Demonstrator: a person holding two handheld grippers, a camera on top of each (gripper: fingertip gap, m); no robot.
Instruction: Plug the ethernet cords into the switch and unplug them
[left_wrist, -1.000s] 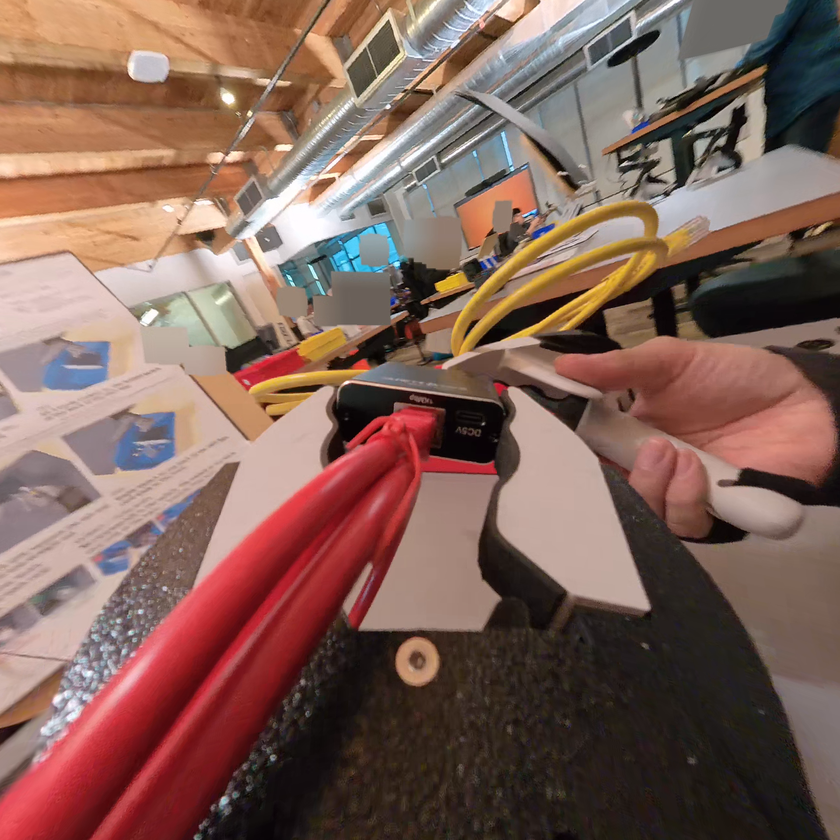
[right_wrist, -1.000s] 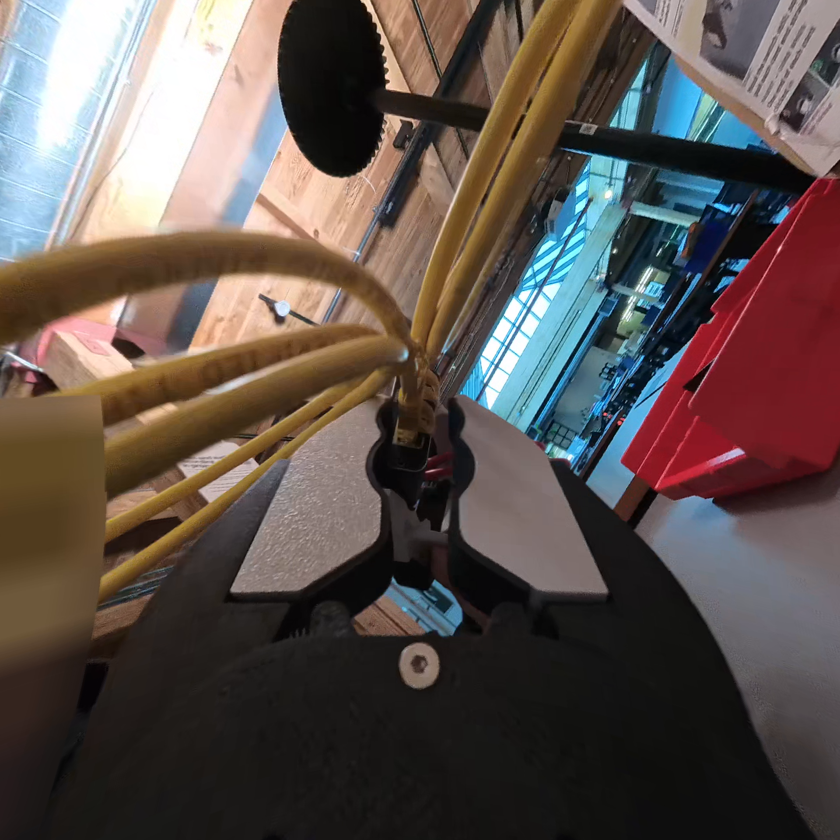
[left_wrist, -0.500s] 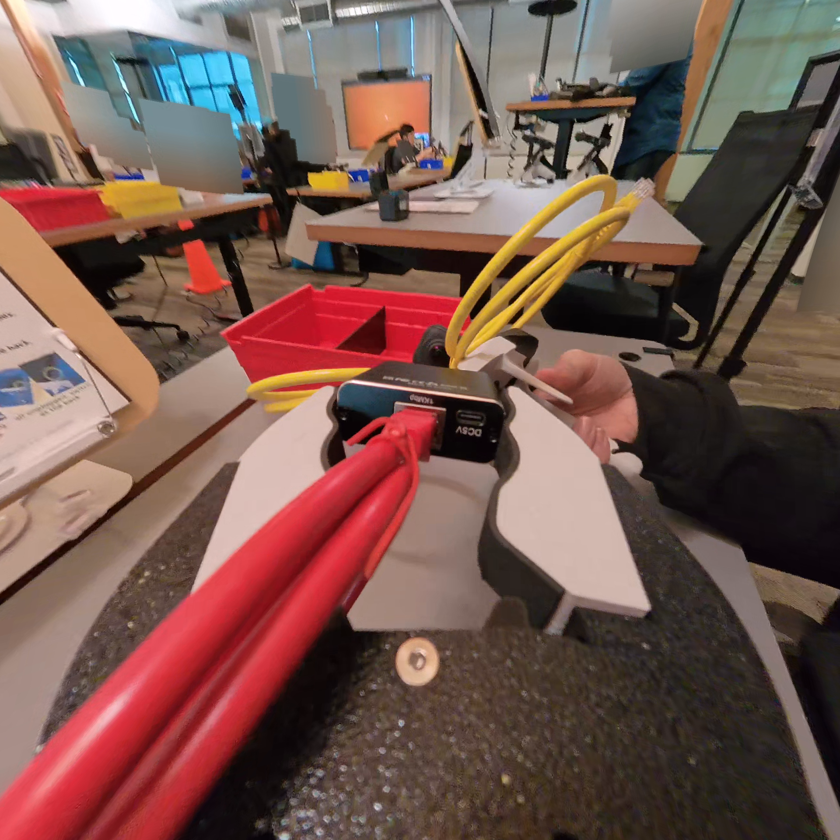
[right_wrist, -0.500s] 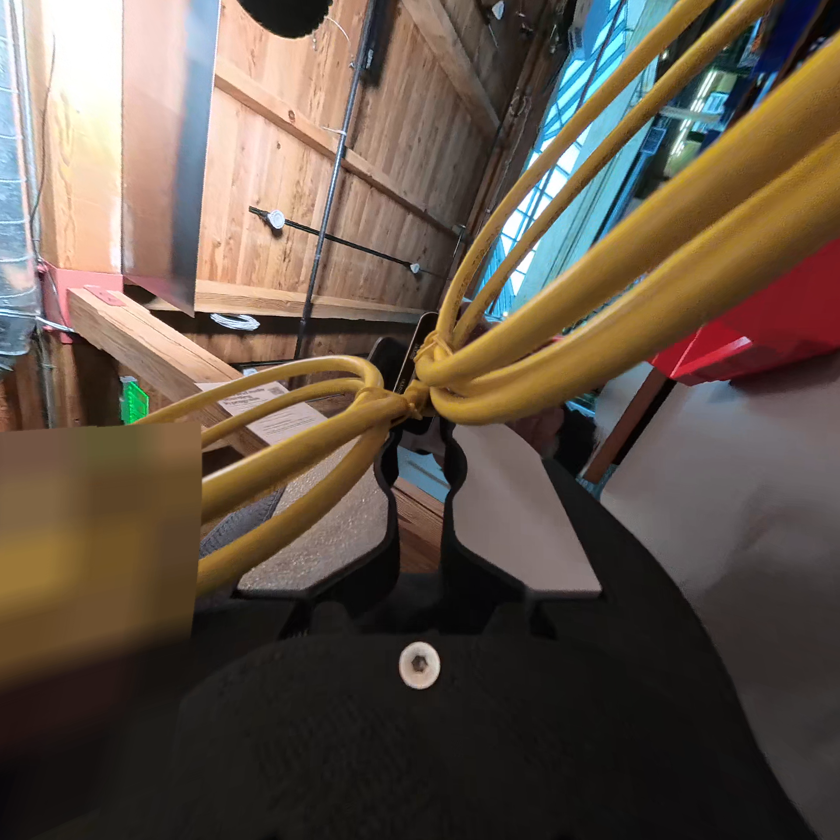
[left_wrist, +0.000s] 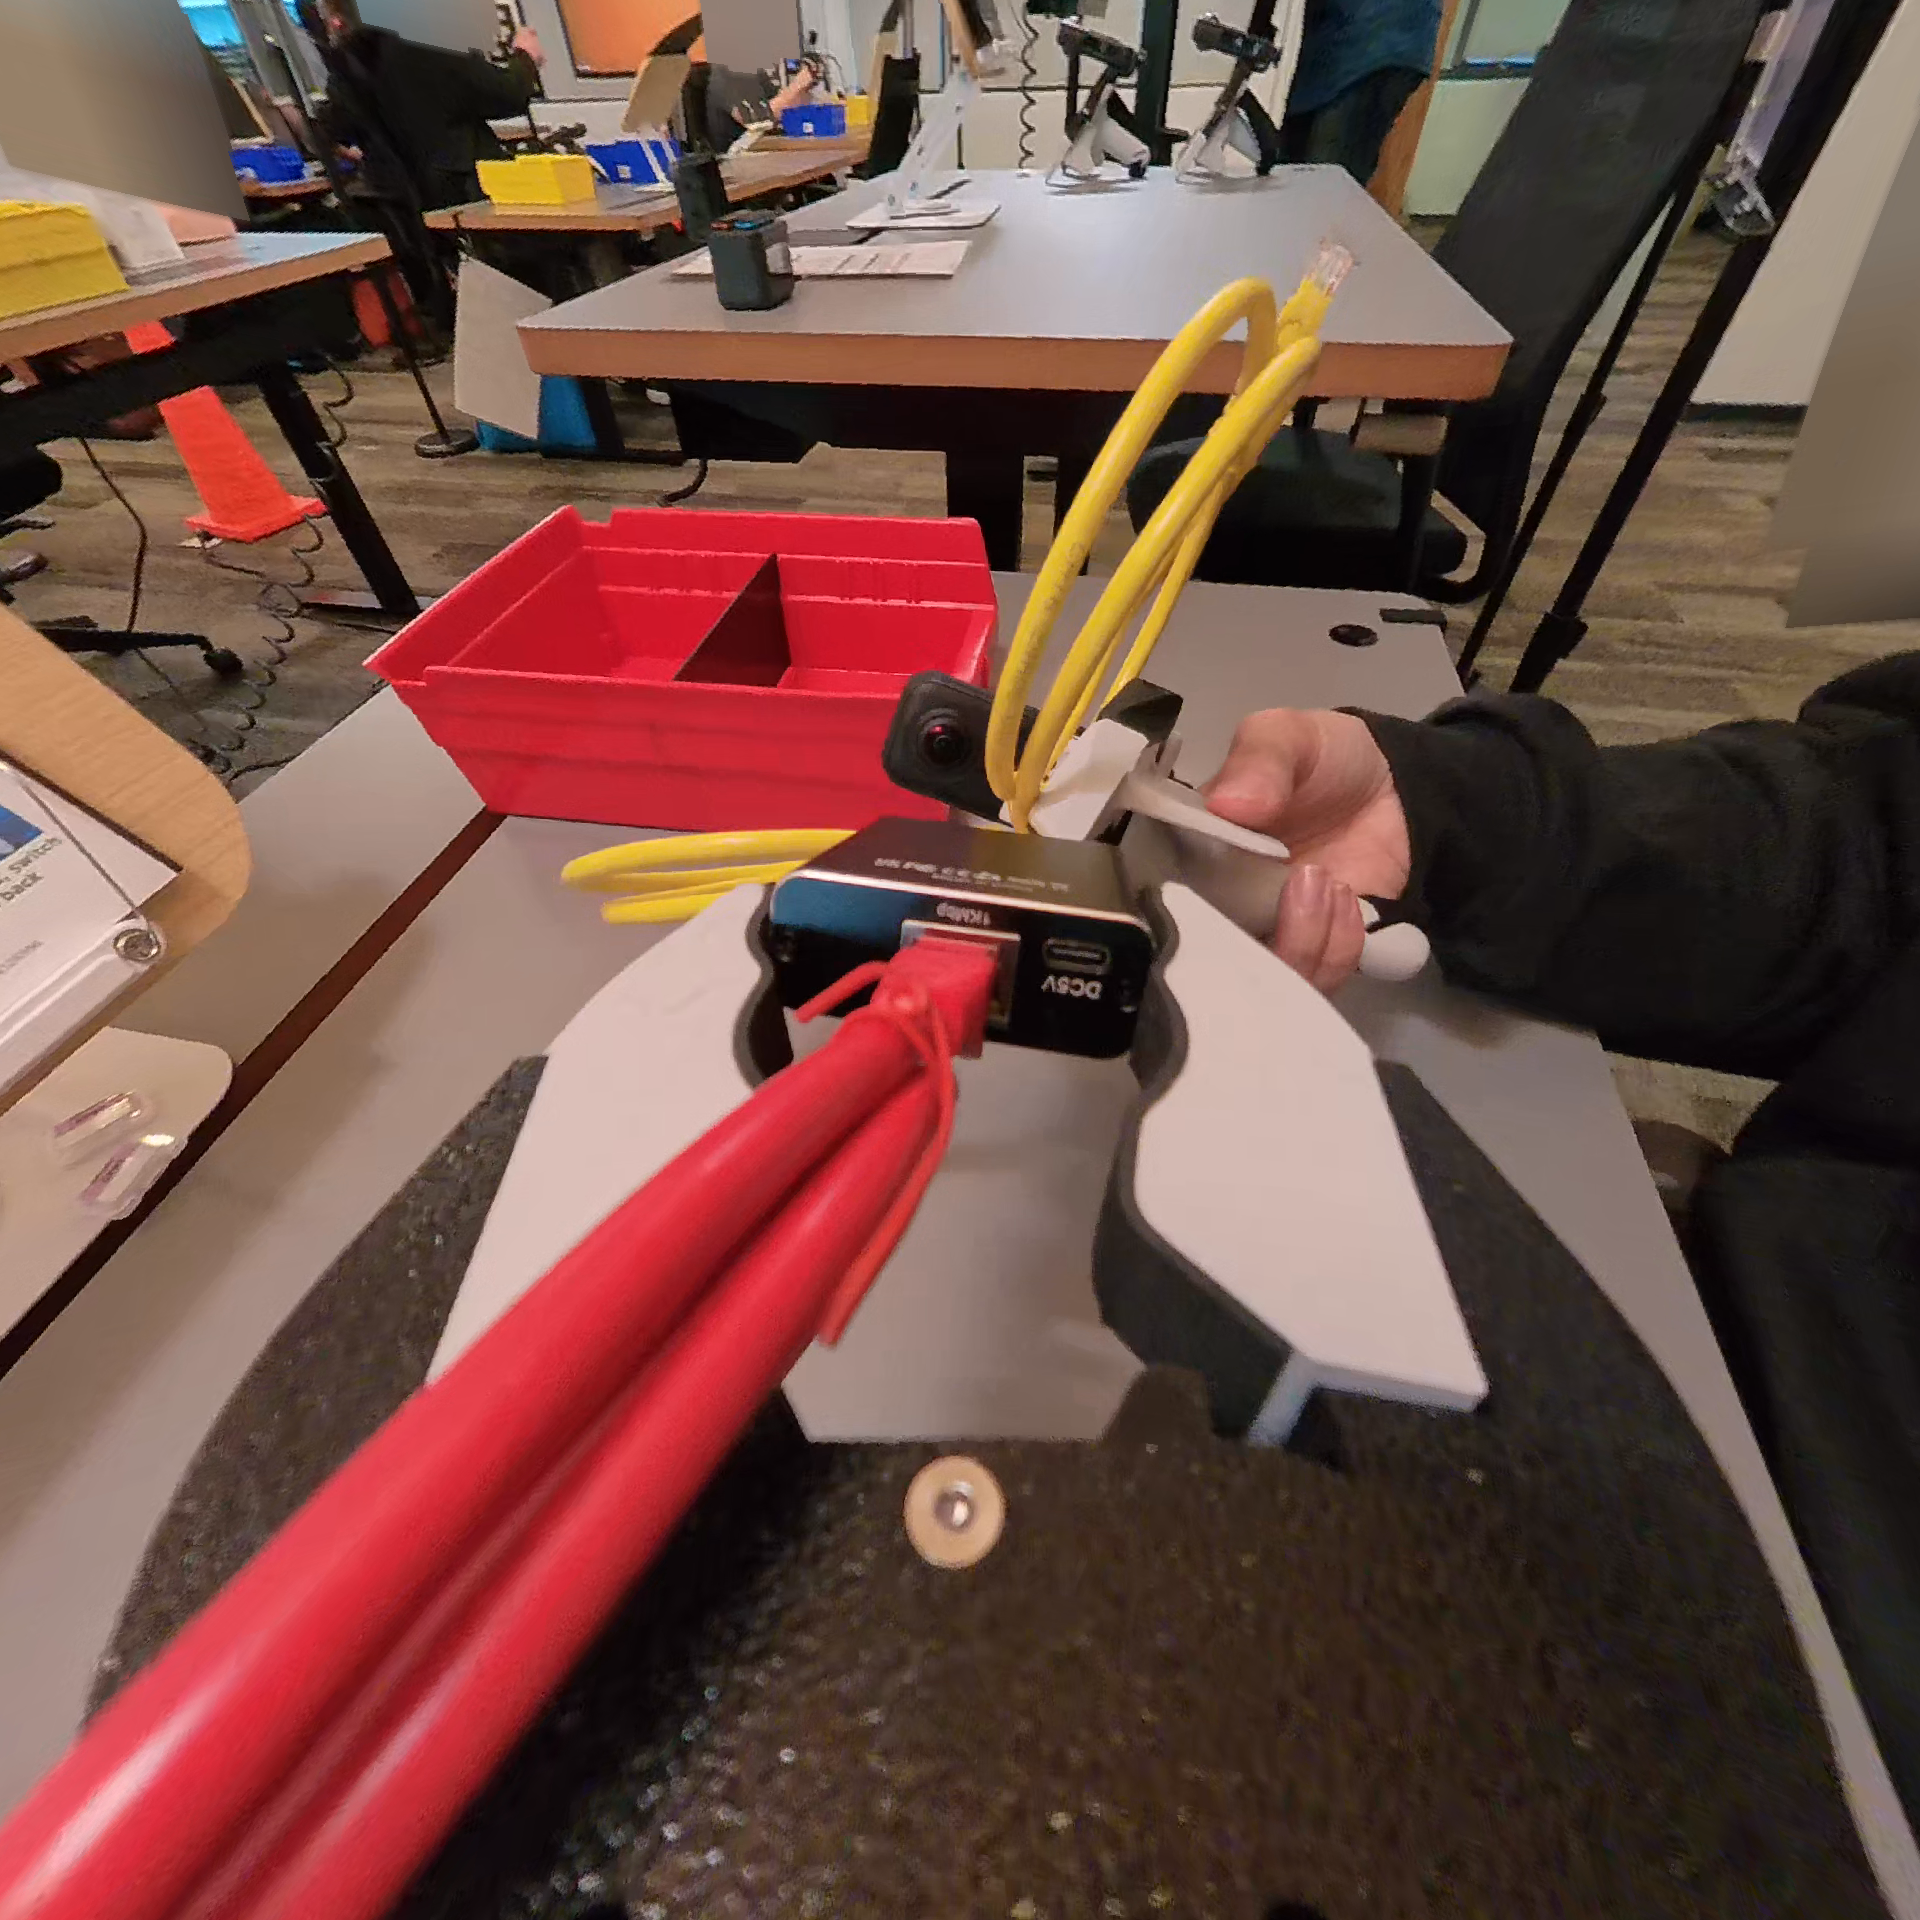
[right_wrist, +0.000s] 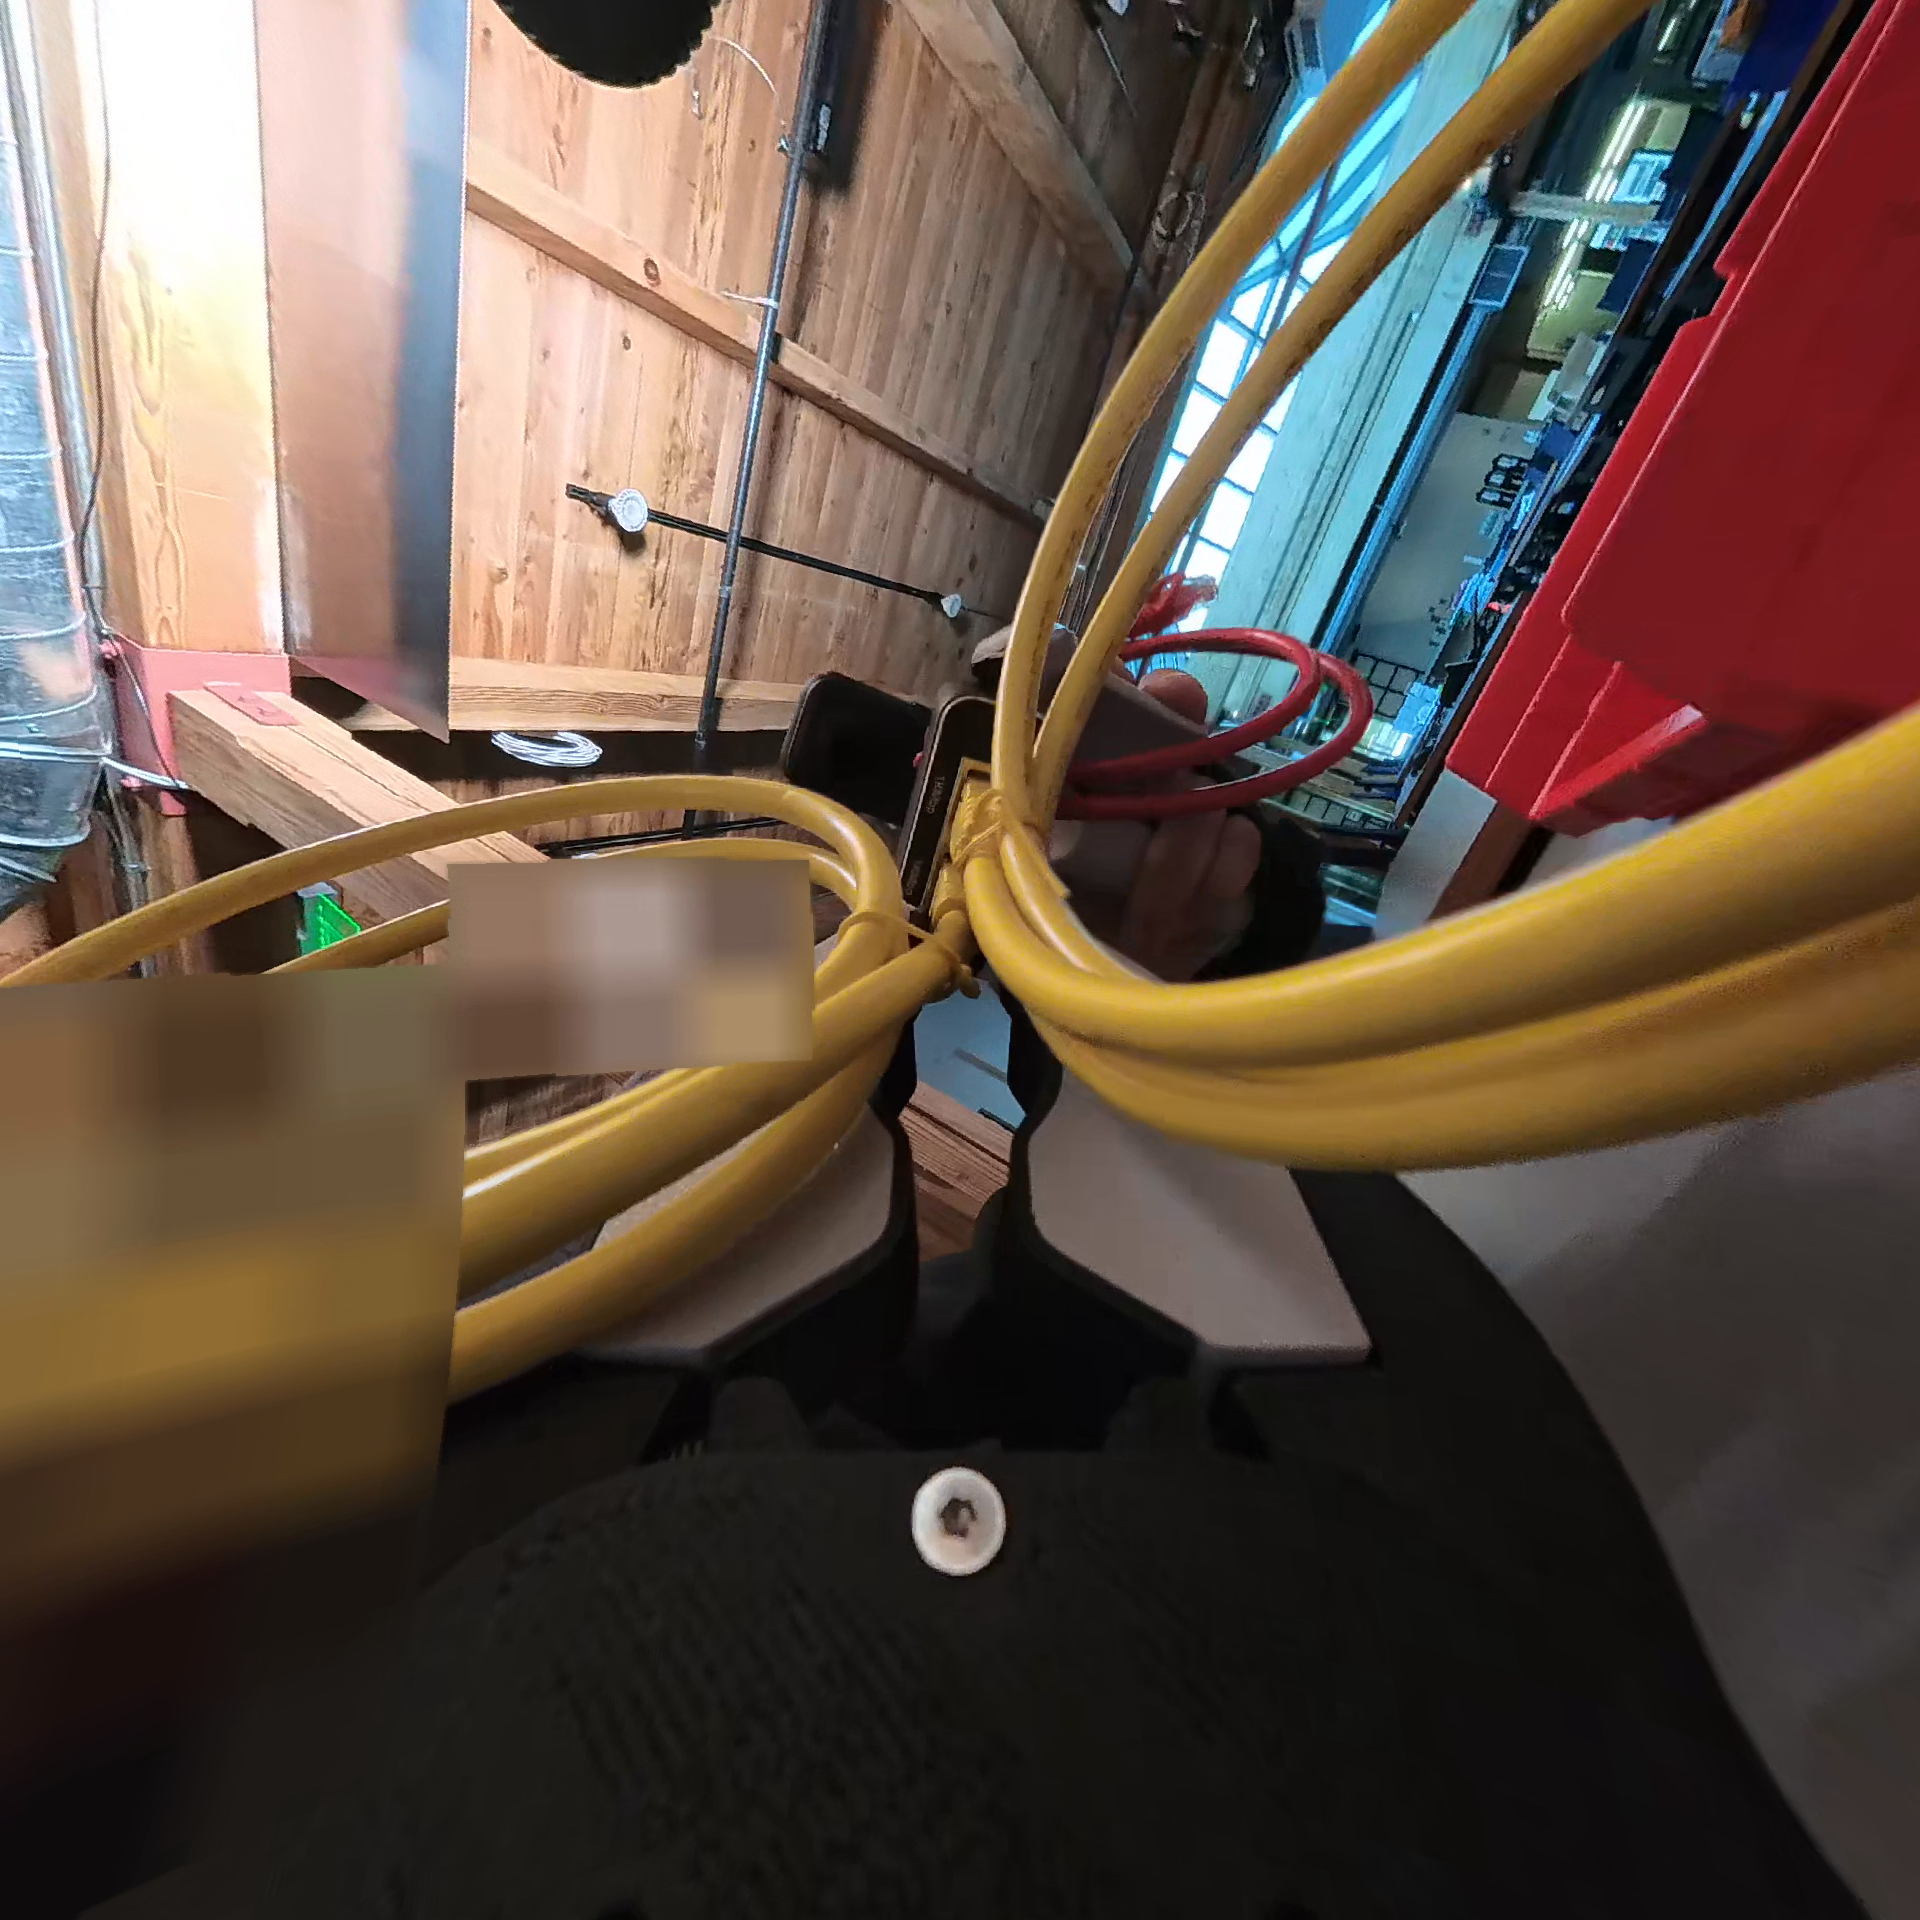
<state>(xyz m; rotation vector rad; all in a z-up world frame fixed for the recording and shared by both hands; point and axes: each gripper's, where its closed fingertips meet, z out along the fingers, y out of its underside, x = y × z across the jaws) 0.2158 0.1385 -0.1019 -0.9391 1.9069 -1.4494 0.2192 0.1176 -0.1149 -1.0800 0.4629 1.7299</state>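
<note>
Two cords meet at one small black switch (left_wrist: 961, 940). From the left wrist view, the left gripper (left_wrist: 956, 997) has its fingers closed on the switch's sides, holding it above the grey table (left_wrist: 312, 1195). A red cord (left_wrist: 623, 1299), bundled with a tie, is plugged into the near port and runs back toward the camera. Behind the switch, the right gripper (left_wrist: 1091, 774), held by a hand (left_wrist: 1320, 831), sits at the far face, with yellow cord (left_wrist: 1132, 540) loops rising from it and more loops lying on the table. A red bin (left_wrist: 686, 665) stands just beyond.

From the right wrist view, the right gripper's (right_wrist: 961, 997) fingers are nearly closed, gripping the yellow cord (right_wrist: 1247, 1039) near its plug, which enters the switch (right_wrist: 935, 810). The red cord (right_wrist: 1247, 707) loops behind it
</note>
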